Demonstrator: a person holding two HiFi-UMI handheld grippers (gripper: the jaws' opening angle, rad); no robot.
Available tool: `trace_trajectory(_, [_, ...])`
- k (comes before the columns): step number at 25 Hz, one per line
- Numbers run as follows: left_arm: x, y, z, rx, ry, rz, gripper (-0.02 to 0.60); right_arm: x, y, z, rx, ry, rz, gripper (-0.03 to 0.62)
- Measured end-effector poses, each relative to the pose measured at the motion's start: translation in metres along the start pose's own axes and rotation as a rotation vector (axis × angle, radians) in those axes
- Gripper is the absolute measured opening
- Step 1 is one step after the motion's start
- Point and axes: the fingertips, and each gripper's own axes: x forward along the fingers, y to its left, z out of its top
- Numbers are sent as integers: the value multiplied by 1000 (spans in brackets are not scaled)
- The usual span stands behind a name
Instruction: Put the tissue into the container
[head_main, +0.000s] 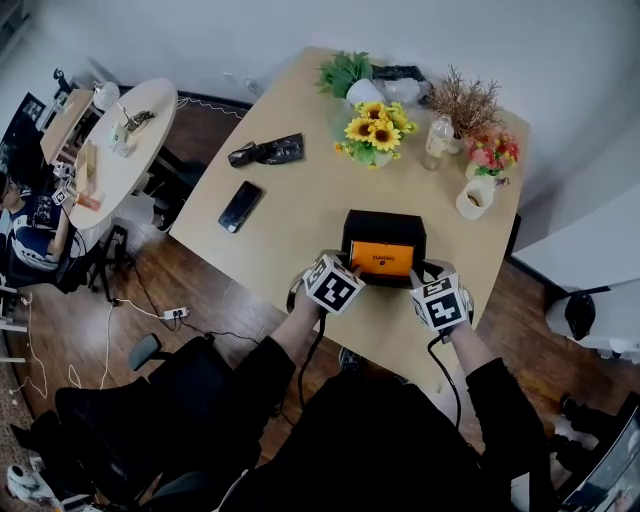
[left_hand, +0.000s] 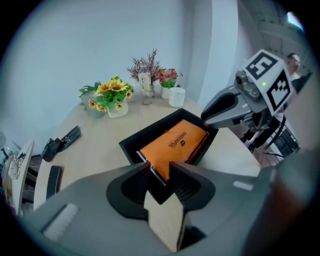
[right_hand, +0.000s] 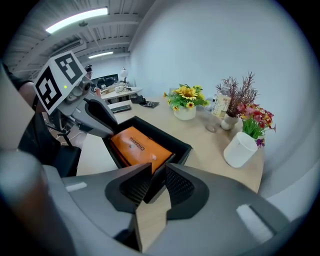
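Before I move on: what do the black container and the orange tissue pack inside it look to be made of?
The container looks rigid and matte black, with thin straight walls and sharp corners. It is probably plastic or coated board, but the look leaves that open. The tissue pack is likely wrapped in soft plastic film: smooth orange with printed lettering and a pale highlight.

Orange tissue pack (head_main: 381, 258) is lying flat, label up, inside the open black container (head_main: 385, 219), filling most of it. Container is sitting near the table (head_main: 300, 190) edge, just before me.
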Motion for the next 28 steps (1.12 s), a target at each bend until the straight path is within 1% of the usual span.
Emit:
trace_trajectory(3, [-2,4,2,-30,-42,6,98,-5,-7,5,22,-33,-14,86])
trace_trajectory(7, [-16,1,17,-99,-159,-1,97,-15,-8,17,44,-134,-8,81])
trace_trajectory(9, [-24,-3,22,-119,-200,-7,97,-24,-6,22,55,-187,1,77])
trace_trajectory(14, [-45,-26,24,-121,-254,-41,97,-52,-5,33,85,-293,7,60])
trace_trajectory(17, [-59,-41,27,-121,-305,-53,97,-72,-6,34,108,-346,7,54])
trace_trajectory(20, [-79,-55,37,-101,-359,-64,97,-98,-8,32,128,-396,-2,52])
trace_trajectory(22, [-93,-64,44,-78,-398,-62,95,-115,-10,29,150,-427,-12,52])
trace_trajectory(24, [-105,-72,46,-72,-427,-61,95,-133,-11,23,180,-459,-21,49])
trace_trajectory(28, [-127,-93,43,-101,-478,-78,95,-165,-9,5,248,-519,-37,44])
